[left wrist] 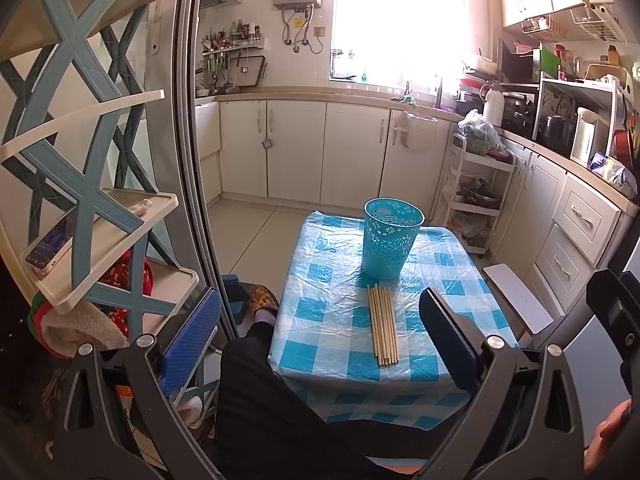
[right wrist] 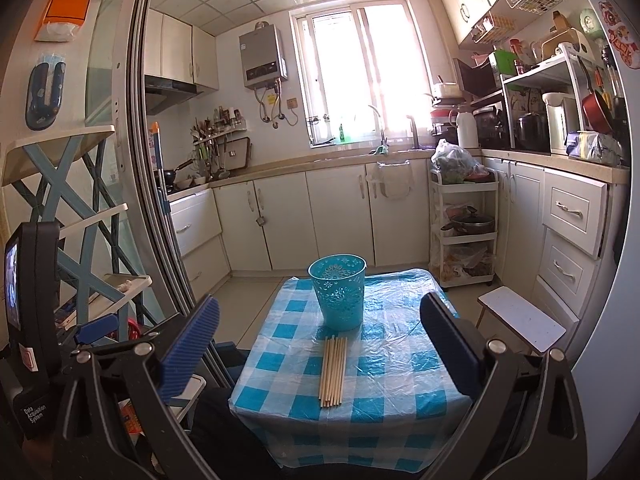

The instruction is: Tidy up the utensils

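A bundle of several wooden chopsticks [left wrist: 383, 325] lies flat on a small table with a blue-and-white checked cloth [left wrist: 320, 344]. It also shows in the right wrist view [right wrist: 333, 370]. A blue perforated plastic cup [left wrist: 391, 238] stands upright just behind them, seen too in the right wrist view [right wrist: 339, 290]. My left gripper [left wrist: 320, 340] is open and empty, held above the table's near edge. My right gripper [right wrist: 320, 340] is open and empty, also back from the chopsticks.
A blue-and-cream shelf rack [left wrist: 92, 208] and a sliding door frame [left wrist: 192, 160] stand at the left. A white stool [right wrist: 524, 318] and a white trolley [right wrist: 466, 220] are at the right. Kitchen cabinets [right wrist: 320, 216] line the back. The person's dark-clothed leg [left wrist: 256, 400] is by the table.
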{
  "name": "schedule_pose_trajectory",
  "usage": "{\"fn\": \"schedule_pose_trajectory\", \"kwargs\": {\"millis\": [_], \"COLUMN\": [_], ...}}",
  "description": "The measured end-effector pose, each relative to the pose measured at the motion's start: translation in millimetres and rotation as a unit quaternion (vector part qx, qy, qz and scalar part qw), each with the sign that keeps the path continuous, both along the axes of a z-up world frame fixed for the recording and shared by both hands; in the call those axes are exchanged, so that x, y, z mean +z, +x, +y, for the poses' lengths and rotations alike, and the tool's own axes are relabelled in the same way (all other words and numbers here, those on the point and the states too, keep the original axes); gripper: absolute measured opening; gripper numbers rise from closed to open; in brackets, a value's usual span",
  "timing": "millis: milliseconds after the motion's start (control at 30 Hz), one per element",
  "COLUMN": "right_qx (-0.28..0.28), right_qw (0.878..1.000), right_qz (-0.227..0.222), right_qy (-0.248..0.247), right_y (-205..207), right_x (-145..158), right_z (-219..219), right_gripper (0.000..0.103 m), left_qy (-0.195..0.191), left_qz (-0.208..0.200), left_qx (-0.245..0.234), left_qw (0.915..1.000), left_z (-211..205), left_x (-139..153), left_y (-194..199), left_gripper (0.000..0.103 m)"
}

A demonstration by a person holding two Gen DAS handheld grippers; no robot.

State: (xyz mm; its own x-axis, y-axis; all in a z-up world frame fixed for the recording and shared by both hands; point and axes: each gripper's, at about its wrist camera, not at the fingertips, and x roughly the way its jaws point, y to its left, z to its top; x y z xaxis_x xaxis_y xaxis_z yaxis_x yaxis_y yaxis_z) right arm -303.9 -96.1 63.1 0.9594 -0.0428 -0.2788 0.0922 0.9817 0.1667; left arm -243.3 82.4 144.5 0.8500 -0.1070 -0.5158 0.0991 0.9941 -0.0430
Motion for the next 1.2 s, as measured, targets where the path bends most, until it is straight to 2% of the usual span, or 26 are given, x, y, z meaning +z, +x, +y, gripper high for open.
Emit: {"fn": "schedule_pose_trajectory", "kwargs": {"millis": [1200], "right_qx": [0.004], "right_qw": [1.0], "right_qz": [0.002], "right_qy": [0.0], "right_y": [-3.9], "right_x": [0.3], "right_z": [5.3], "right_gripper": [0.096], "left_qy": [0.002], "left_qz": [0.001], "left_qx": [-0.003], "left_qw": [1.0], "left_z": [-1.7], "left_x": [-4.4], "left_y": [-4.6], "left_gripper": [0.096]}}
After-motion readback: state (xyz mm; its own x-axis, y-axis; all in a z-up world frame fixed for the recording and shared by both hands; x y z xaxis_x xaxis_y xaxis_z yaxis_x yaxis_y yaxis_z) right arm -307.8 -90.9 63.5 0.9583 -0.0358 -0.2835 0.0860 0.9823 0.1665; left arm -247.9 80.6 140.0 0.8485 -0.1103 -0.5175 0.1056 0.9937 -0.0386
